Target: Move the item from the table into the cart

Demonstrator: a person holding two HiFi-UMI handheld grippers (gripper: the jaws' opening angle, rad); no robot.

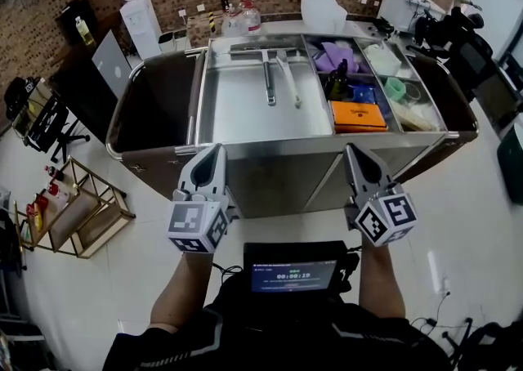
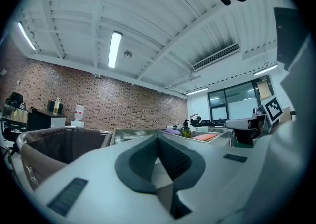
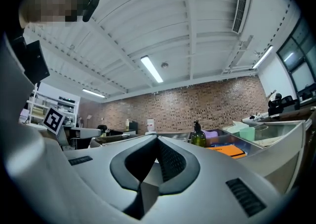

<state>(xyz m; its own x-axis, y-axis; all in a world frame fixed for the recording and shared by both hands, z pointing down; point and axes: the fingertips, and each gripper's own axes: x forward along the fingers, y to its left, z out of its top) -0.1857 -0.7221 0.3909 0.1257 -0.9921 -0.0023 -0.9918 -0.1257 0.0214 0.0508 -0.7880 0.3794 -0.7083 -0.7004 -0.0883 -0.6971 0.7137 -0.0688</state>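
Both grippers at near edge of cart.
Jaws closed together, nothing held: left gripper, right gripper.

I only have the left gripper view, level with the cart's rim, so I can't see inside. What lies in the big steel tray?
Observer: Two long metal tools lie side by side toward the far end of the tray.
Operator: Are the right gripper's jaws holding anything?
Observer: No, the right gripper has its jaws together with nothing between them.
Operator: Where are both grippers?
Observer: The left gripper and the right one are in front of the cart, at its near wall.
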